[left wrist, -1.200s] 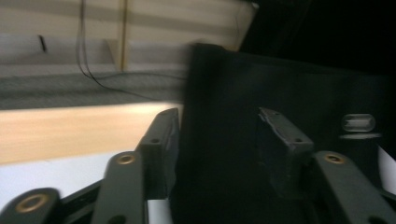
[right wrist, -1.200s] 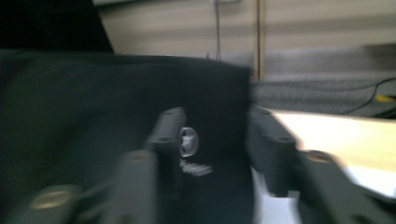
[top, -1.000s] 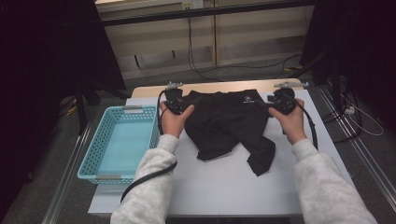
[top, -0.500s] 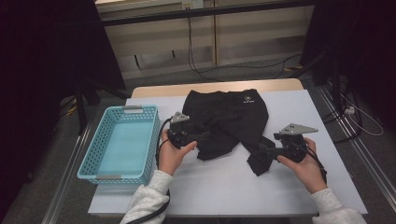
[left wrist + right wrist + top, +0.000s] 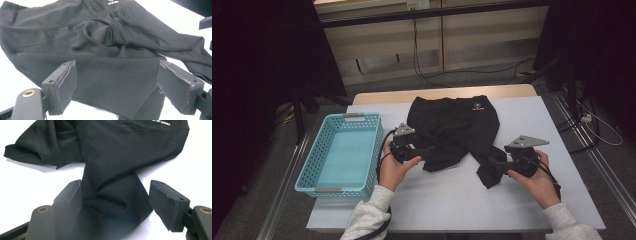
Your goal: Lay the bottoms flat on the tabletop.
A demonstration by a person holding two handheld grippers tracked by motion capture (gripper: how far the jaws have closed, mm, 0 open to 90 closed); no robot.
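A black garment (image 5: 455,131) lies crumpled at the middle of my white table (image 5: 532,195), folding barely begun; the blue basket (image 5: 343,152) at nine o'clock waits. My left gripper (image 5: 428,151) and right gripper (image 5: 493,164), jaws just widened, straddle its near edges, gripping nothing.

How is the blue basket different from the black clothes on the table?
The basket is light blue, stiff and full of small holes; the black garment is soft and crumpled. The basket sits apart at the left gripper's outer side; the garment lies between both grippers' open jaws. Both rest on the white table.
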